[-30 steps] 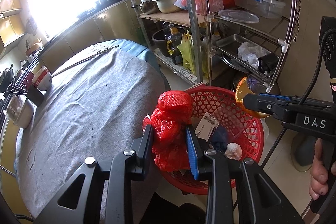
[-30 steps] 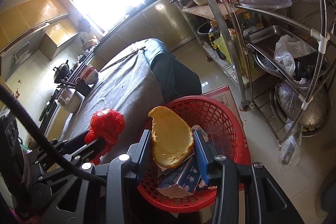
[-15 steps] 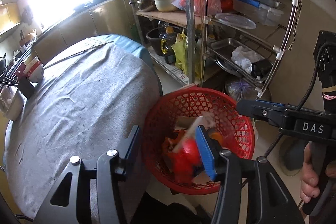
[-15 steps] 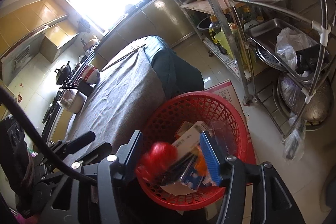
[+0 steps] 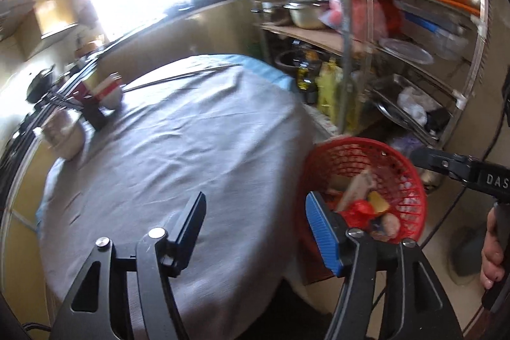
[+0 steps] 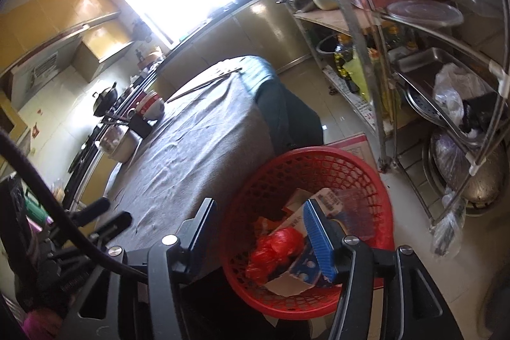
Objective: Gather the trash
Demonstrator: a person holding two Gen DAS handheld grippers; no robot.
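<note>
A red mesh basket [image 5: 411, 180] [image 6: 318, 155] stands on the floor by the table's edge. In it lie a crumpled red plastic bag [image 5: 358, 211] [image 6: 277, 247], a yellow piece of bread [image 5: 379, 201], a blue-and-white carton [image 6: 306, 266] and cardboard scraps. My left gripper [image 5: 255, 222] hovers over the grey tablecloth just left of the basket. Its jaws are opening with nothing between them. My right gripper [image 6: 259, 225] hangs open above the basket's near left rim, holding nothing. One of the right gripper's fingers [image 5: 440, 161] shows at the right of the left wrist view, with a hand gripping the handle below.
The table [image 5: 191, 148] under a grey cloth carries bowls [image 5: 108, 91] [image 5: 63, 136] and long chopsticks [image 5: 185, 75] at its far side. A metal rack [image 5: 414, 53] with pots, trays and bags stands right behind the basket. Flat cardboard [image 6: 357, 145] lies under the basket on the tile floor.
The left gripper let go of the red bag and the right gripper let go of the bread; both fell into the basket. Both jaws widened, and the left gripper swung left over the table.
</note>
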